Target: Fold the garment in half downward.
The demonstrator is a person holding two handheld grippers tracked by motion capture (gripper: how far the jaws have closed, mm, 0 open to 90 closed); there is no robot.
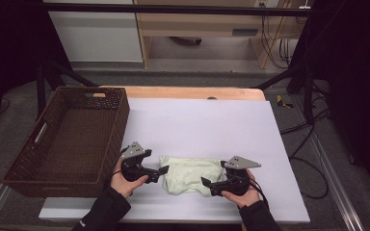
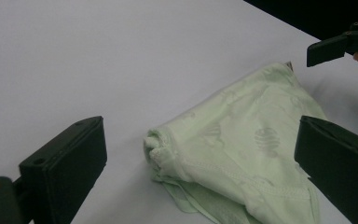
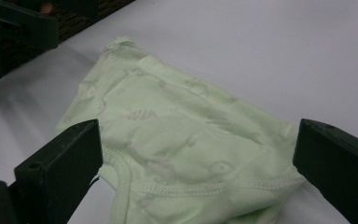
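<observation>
A folded light-green cloth (image 1: 189,174) with a faint printed pattern lies on the white sheet (image 1: 202,120), near its front edge. My left gripper (image 1: 163,172) stands at the cloth's left end and is open. In the left gripper view the rolled end of the cloth (image 2: 233,154) lies between the wide-apart jaws, untouched. My right gripper (image 1: 207,185) is at the cloth's right end, also open. In the right gripper view the hemmed edge of the cloth (image 3: 182,140) lies between its spread jaws, and neither pad presses on it.
A brown wicker basket (image 1: 118,130) with nothing in it stands on the left of the table, close to my left hand. The wooden table edge (image 1: 188,92) runs along the back. Black frame legs and cables are on the floor to the right.
</observation>
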